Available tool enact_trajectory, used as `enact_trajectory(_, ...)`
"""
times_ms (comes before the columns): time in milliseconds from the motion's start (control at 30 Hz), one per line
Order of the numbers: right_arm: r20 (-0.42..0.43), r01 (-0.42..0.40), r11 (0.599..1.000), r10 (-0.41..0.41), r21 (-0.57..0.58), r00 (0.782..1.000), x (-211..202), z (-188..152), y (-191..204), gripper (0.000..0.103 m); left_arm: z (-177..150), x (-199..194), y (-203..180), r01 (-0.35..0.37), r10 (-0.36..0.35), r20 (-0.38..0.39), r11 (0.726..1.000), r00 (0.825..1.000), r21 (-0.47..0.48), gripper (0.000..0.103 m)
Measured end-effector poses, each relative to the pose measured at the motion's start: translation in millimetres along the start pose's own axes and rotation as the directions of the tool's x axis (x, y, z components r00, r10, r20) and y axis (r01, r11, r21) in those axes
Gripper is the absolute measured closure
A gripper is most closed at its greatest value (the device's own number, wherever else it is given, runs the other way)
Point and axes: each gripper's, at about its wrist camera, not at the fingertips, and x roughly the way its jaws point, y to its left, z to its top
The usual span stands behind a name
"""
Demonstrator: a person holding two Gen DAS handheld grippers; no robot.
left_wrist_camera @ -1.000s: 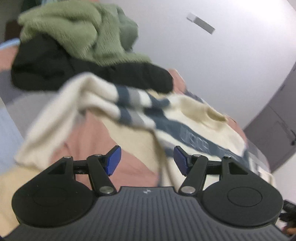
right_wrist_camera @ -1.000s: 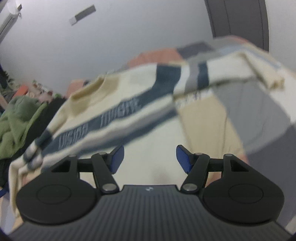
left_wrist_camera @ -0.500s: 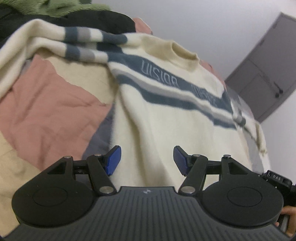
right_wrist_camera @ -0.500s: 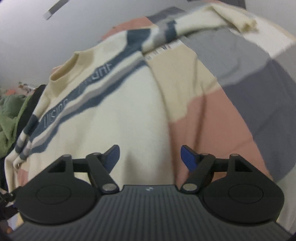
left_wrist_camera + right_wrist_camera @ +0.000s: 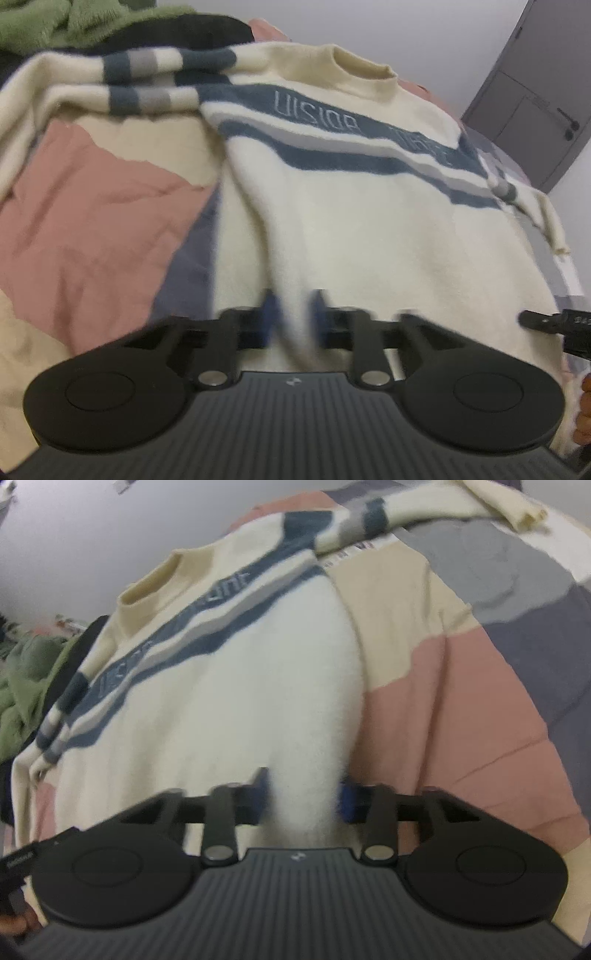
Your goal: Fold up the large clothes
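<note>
A cream sweater (image 5: 369, 229) with blue and grey chest stripes lies spread face up on a patchwork bedcover, collar at the far side. It also shows in the right wrist view (image 5: 207, 709). My left gripper (image 5: 293, 319) is shut on a pinch of the sweater's hem near its left corner. My right gripper (image 5: 304, 797) is shut on the hem near its right corner. One striped sleeve (image 5: 110, 85) lies out to the left, the other (image 5: 424, 509) out to the right.
The bedcover (image 5: 92, 206) has pink, cream and grey patches. A pile of green and black clothes (image 5: 74, 22) lies at the far left beyond the sweater. A grey door (image 5: 535, 107) stands at the far right. The other gripper's edge (image 5: 554, 321) shows at the right.
Both grippers moved down to the sweater's hem and closed on it. One second ago they were open and higher, and the sweater was still settling onto the bed.
</note>
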Motion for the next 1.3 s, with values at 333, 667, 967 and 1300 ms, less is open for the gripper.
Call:
enact_trajectory(333,0.049,-0.028,0.980,0.038,-0.195,0.998,-53,19,30,0.087,9,-68,19,0.157,-0.138,0.120,0.973,0.983,-0.169,0.098)
enact_trajectory(667,-0.042,-0.009,0.976,0.000,-0.219,0.999,-91,28,36,0.088,3,-110,47,0.240,-0.198,0.167,0.928,0.966,-0.286,0.102)
enact_trajectory(967,-0.169,0.102,0.974,-0.137,-0.201,0.976,-35,5,27,0.087,2,-72,45,0.150,-0.149,0.025,0.947,0.989,-0.285,0.101)
enact_trajectory(1300,-0.200,0.042,0.997,-0.028,0.066,0.979,-41,20,-11,0.039,12,-71,9,0.198,-0.193,0.050,0.972,0.980,-0.130,0.079)
